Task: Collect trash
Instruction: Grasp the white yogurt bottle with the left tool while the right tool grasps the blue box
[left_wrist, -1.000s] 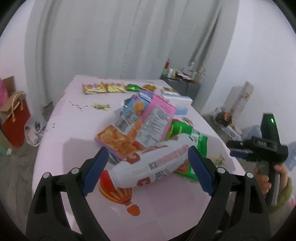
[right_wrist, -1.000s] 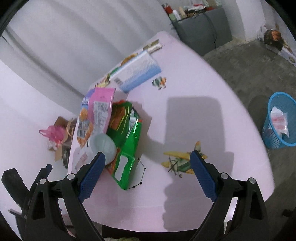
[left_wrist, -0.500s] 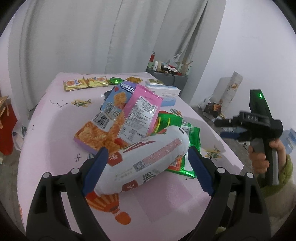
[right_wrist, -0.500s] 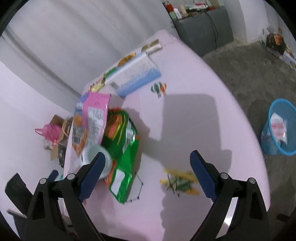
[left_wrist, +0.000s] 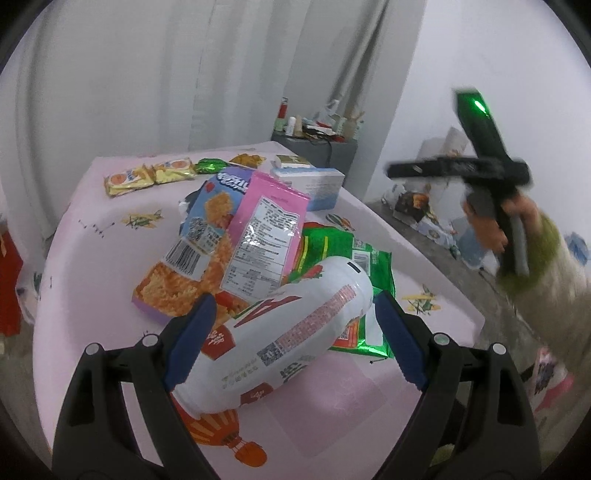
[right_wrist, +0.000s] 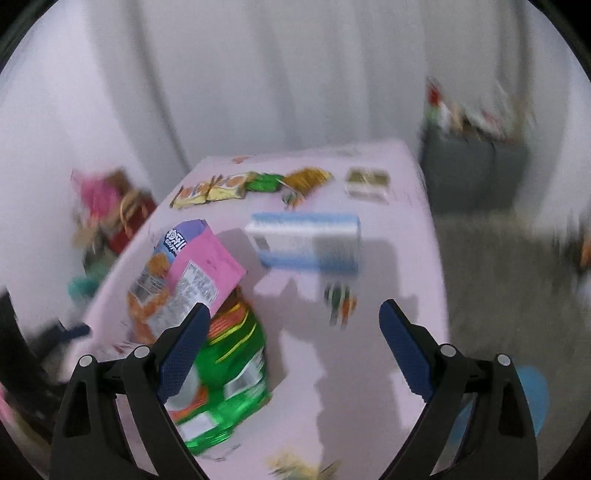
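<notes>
White snack bag (left_wrist: 284, 332) lying on the pink table (left_wrist: 92, 236), right between the wide-open left gripper (left_wrist: 291, 339), not pinched yet; next, squeeze and lift; right gripper (right_wrist: 291, 343) open too, holding nothing.

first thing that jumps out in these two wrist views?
The heap of snack wrappers mid-table: a fat white packet lying nearest, between the open blue fingers of the left gripper, with a pink packet and a green bag stacked behind it on the pink tablecloth. Off to the right, the right gripper is held in a hand above the table edge, blurred, with a green light glowing on top.
</notes>
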